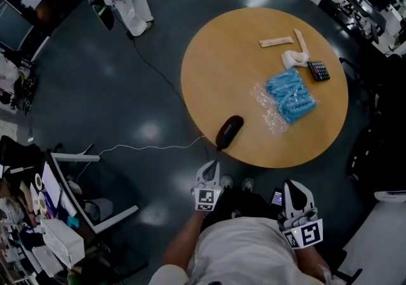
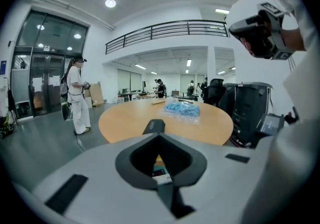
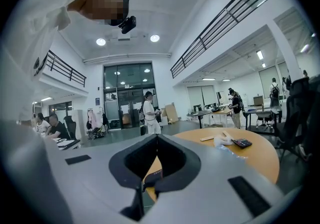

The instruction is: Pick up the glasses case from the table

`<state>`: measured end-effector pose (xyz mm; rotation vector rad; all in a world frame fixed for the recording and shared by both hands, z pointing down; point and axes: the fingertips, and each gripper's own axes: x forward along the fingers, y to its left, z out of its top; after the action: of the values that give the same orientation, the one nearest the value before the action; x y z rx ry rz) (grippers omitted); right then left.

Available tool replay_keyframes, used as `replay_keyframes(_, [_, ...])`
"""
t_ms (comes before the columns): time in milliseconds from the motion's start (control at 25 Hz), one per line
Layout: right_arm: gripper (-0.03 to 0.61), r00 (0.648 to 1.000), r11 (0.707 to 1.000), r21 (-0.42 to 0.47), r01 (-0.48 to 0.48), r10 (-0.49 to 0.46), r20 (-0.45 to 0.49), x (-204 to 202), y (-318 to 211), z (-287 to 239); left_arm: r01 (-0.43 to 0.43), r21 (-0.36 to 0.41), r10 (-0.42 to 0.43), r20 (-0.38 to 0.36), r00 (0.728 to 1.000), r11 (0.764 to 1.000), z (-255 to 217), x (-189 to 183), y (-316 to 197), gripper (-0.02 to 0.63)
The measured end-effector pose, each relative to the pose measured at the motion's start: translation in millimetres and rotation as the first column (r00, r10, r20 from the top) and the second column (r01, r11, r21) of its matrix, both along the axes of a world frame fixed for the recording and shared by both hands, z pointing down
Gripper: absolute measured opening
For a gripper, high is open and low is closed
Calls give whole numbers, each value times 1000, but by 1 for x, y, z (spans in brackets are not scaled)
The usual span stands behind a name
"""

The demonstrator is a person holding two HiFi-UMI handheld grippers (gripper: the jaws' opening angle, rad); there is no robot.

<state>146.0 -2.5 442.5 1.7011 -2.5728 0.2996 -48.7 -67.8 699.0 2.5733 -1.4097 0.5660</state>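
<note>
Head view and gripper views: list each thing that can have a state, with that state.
black oval glasses case: closed, lying at the round wooden table's near edge, untouched
left gripper: shut, empty
right gripper: shut, empty
black calculator: lying face up

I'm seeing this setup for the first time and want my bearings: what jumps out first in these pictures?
A round wooden table fills the upper right of the head view. A black glasses case lies at its near edge, and a bright blue packet in clear wrap sits further in, to the right. The left gripper and right gripper, both shut and empty, are short of the table.
</note>
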Motion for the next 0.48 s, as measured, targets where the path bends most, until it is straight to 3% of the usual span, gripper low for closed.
replay_keyframes(120, [15,1000,1000,-27,-6,5,-10,0,2,7,-25,-86,26,18,999,996,40,2,-6,14])
replay_keyframes(200, [15,1000,999,-40,-15,14,-9,0,3,9,-32,-154,39,40,998,987,65,1,-9,66])
replay_keyframes(320, [15,1000,998,-62,-29,28,-8,-1,5,13,-17,-241,33,63,997,970,99,-4,-12,83])
replay_keyframes(480, [15,999,996,-80,-35,35,-9,-2,4,18,-6,-286,30,80,996,958,123,-6,-20,101])
